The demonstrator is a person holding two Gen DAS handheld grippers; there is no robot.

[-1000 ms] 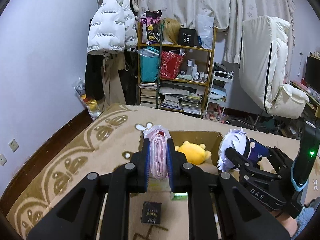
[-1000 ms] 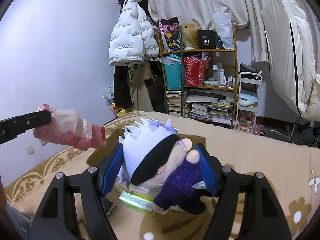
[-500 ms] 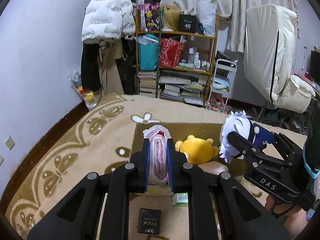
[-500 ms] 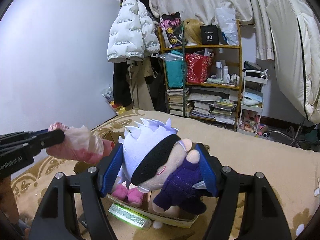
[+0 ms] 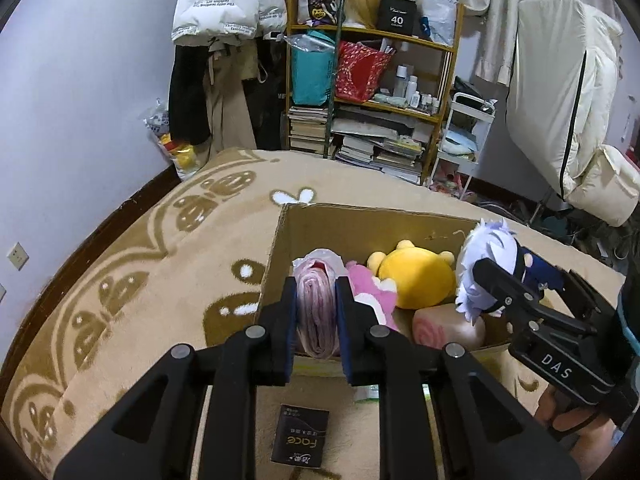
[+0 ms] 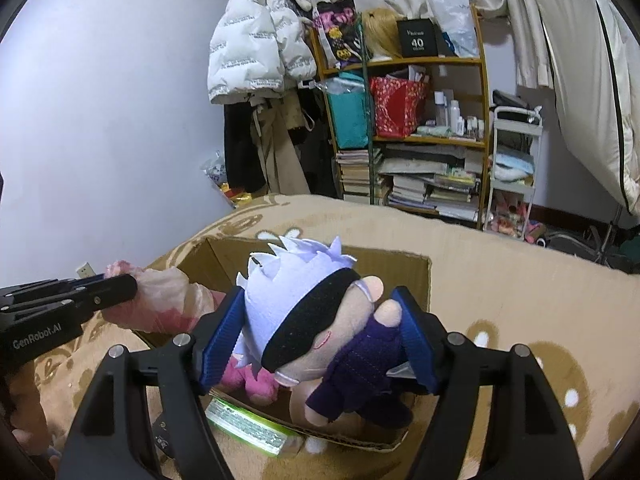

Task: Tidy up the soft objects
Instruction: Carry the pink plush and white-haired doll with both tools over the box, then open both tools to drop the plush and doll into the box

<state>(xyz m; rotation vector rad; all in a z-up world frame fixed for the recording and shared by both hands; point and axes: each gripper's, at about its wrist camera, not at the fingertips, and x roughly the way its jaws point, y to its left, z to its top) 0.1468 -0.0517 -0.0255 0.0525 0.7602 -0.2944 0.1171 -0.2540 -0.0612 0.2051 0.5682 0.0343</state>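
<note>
My left gripper [image 5: 317, 312] is shut on a pink bundle in a clear plastic bag [image 5: 317, 308] and holds it over the near left part of an open cardboard box [image 5: 360, 224]. The box holds a yellow plush [image 5: 416, 280], a pink plush [image 5: 370, 288] and a pink roll [image 5: 448, 326]. My right gripper [image 6: 316, 332] is shut on a white-haired doll with a black blindfold [image 6: 304, 316] and holds it over the box's near right side; the doll also shows in the left wrist view [image 5: 486, 256]. The bagged bundle shows at the left of the right wrist view [image 6: 168, 300].
The box sits on a tan patterned blanket [image 5: 140, 280]. A black "Face" packet [image 5: 300, 438] and a green packet [image 6: 248, 426] lie in front of the box. A cluttered shelf [image 5: 376, 92], hanging coats [image 5: 224, 4] and a white chair [image 5: 568, 100] stand behind.
Both grippers have moved forward and now hang over the box with their loads. The box interior and its plush toys have come into fuller view.
</note>
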